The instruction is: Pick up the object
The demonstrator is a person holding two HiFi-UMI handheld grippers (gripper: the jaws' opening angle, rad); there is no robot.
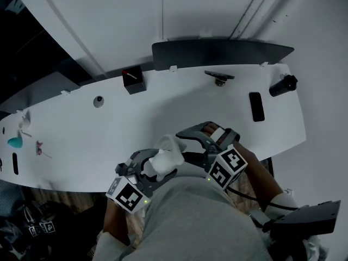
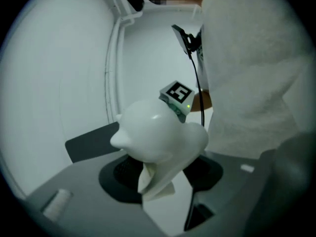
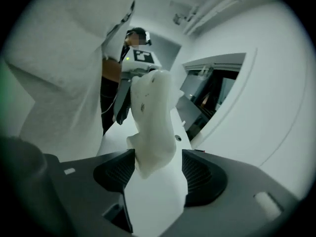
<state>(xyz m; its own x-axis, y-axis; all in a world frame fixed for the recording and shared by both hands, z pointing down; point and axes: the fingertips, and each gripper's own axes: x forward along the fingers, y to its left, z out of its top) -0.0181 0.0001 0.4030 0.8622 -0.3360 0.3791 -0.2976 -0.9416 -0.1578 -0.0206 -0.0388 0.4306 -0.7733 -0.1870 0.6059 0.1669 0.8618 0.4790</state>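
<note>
A glossy white dolphin-like figurine hangs over the front edge of the white table, between my two grippers. My left gripper is shut on it. In the left gripper view the figurine sits squeezed between the dark pads of that gripper. My right gripper faces it from the right. In the right gripper view the figurine's narrow end stands between the jaws of that gripper; it lies near the left pad, with a clear gap to the right pad.
Along the table's far side stand a black box with a red piece, a small black stand, a black cylinder and a flat black slab. A teal thing lies at far left. The person's grey clothing fills the foreground.
</note>
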